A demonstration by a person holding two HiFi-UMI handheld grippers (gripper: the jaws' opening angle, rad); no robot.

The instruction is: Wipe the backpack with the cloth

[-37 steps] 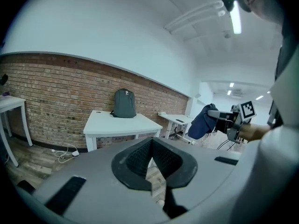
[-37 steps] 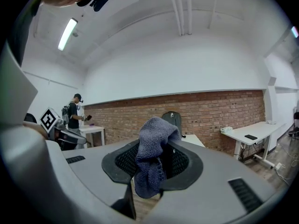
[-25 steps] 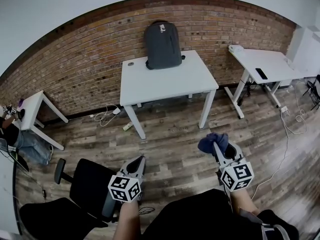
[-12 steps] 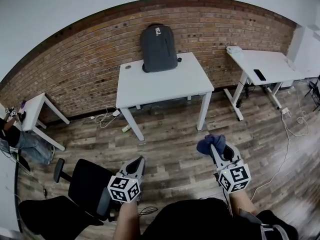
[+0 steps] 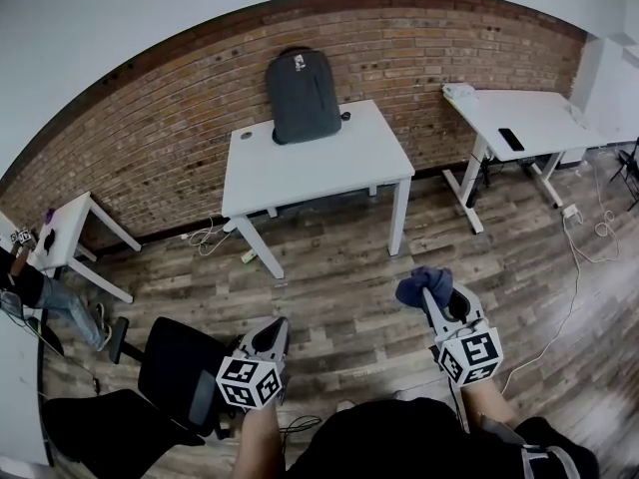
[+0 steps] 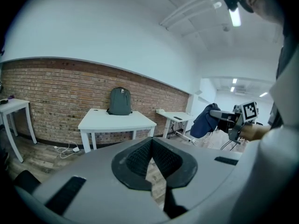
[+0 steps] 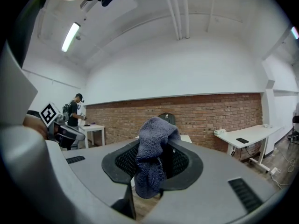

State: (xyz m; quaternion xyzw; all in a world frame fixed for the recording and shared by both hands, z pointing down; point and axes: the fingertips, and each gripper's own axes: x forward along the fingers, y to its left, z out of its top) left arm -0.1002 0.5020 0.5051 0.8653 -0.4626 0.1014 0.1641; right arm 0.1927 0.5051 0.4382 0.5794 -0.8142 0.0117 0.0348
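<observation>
Evidently, with the cloth (image 5: 418, 282) clamped in the right tongs (image 5: 430, 293) and the left tongs (image 5: 276, 328) closed empty, the backpack (image 5: 303, 96) on the desk (image 5: 319, 164) must first be approached.

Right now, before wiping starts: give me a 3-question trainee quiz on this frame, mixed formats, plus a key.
1. True or false: the blue cloth is clamped in the left gripper.
2. Where does the grey backpack stand?
A. on the floor
B. on the white table, upright against the brick wall
C. on the office chair
3. Short answer: is the cloth touching the backpack?

Key
1. False. The right gripper is shut on the cloth. The left gripper's jaws are together with nothing between them.
2. B
3. No. Both grippers are held near the person's body, with open floor between them and the table.
</observation>
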